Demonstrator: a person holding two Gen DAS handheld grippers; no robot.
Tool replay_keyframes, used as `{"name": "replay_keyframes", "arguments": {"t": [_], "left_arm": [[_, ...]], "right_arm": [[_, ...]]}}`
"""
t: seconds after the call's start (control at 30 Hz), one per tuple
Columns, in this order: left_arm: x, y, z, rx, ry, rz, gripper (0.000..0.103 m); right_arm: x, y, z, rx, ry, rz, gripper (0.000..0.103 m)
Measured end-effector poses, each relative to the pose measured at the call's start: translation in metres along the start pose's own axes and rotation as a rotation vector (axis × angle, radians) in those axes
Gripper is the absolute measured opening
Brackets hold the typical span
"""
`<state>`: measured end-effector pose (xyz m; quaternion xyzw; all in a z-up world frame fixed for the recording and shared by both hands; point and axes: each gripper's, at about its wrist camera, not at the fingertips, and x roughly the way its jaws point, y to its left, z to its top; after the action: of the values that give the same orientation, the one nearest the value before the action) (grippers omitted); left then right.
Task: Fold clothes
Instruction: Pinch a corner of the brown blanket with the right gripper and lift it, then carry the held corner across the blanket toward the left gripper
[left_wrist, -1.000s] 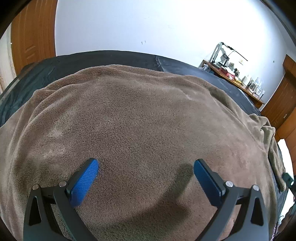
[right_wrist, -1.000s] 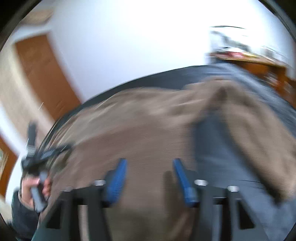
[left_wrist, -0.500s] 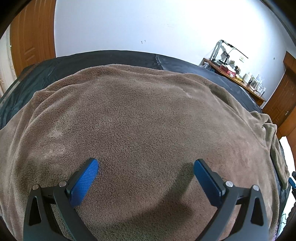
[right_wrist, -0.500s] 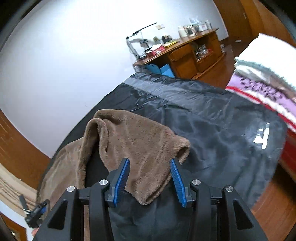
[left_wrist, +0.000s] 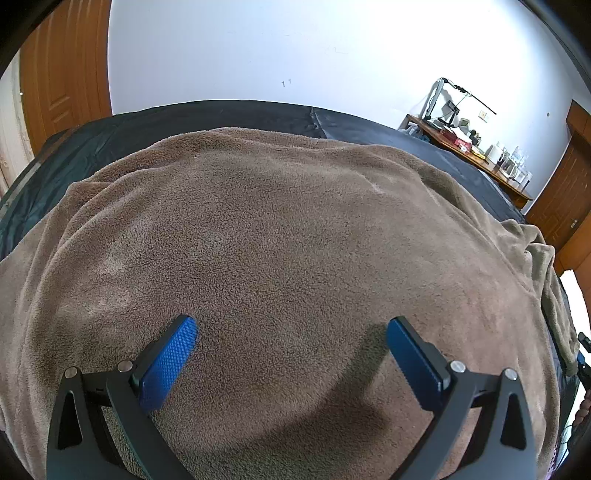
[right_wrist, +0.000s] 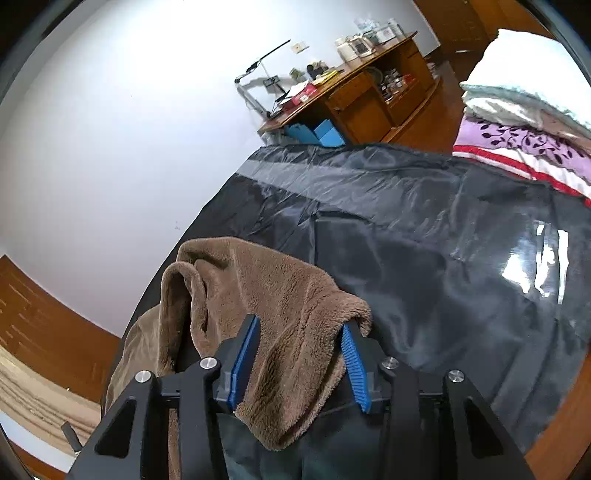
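A brown fleece garment (left_wrist: 288, 251) lies spread across the dark sheet (right_wrist: 424, 258) that covers the bed, and the coming move turns on one end of it. In the right wrist view a bunched flap of that fleece (right_wrist: 280, 325) sits directly between the blue pads of the right gripper (right_wrist: 301, 363), draping from about twelve o'clock down over the jaw line to six, with its free hem hanging below the fingers. The jaws stand narrow and are closing on this flap; the right pad is partly buried under the pile, so whether both pads press the cloth yet is hard to say, and it reads as not quite clamped. The flap's long axis runs away from the gripper toward eleven o'clock, where the cloth rolls into a ridge and drops off toward the main body at seven. In the left wrist view the left gripper (left_wrist: 291, 354) hovers with its jaws wide, nothing between them, the broad flat of the fleece stretching from its pads out to twelve o'clock. The right hand is plainly the nearer to a graspable edge; the left has only flat surface beneath it. A stack of folded linens (right_wrist: 524, 122) rests at two o'clock in the right view, well apart.
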<state>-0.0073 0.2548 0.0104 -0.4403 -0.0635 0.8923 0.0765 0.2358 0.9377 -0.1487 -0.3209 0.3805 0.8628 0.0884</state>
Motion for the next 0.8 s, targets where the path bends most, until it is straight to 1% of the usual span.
{"name": "replay_keyframes", "arguments": {"t": [0.03,0.1,0.13,0.17,0.23,0.3,0.37,0.5,0.57,0.67,0.8], "left_arm": [[0.0,0.0,0.0,0.002,0.001,0.002,0.103],[0.001,0.0,0.0,0.004,0.001,0.003,0.103],[0.001,0.001,0.0,0.003,0.001,0.002,0.103],[0.001,0.001,0.0,0.003,0.001,0.001,0.103],[0.001,0.001,0.0,0.003,0.001,0.002,0.103],[0.001,0.001,0.0,0.004,0.001,0.003,0.103],[0.001,0.001,0.0,0.004,0.002,0.004,0.103],[0.0,0.001,0.0,0.002,0.001,0.002,0.103],[-0.001,0.003,0.001,-0.006,-0.002,-0.008,0.103],[-0.003,0.007,0.001,-0.022,-0.005,-0.031,0.103],[-0.007,0.012,0.001,-0.045,0.0,-0.068,0.103]], "right_arm": [[0.003,0.001,0.0,-0.007,0.007,0.002,0.037],[0.01,0.004,0.001,-0.031,0.016,0.004,0.037],[0.014,0.006,0.002,-0.043,0.021,0.003,0.031],[0.018,0.008,0.002,-0.059,0.026,-0.006,0.028],[0.024,0.013,0.004,-0.087,0.026,-0.028,0.015],[0.02,0.021,0.008,-0.114,-0.011,-0.038,0.009],[0.012,0.032,0.015,-0.143,-0.063,-0.038,0.008],[-0.018,0.067,0.037,-0.22,-0.206,-0.029,0.007],[-0.038,0.087,0.05,-0.246,-0.283,-0.006,0.007],[-0.062,0.119,0.066,-0.282,-0.366,0.035,0.007],[-0.08,0.17,0.072,-0.362,-0.399,0.113,0.007]]}}
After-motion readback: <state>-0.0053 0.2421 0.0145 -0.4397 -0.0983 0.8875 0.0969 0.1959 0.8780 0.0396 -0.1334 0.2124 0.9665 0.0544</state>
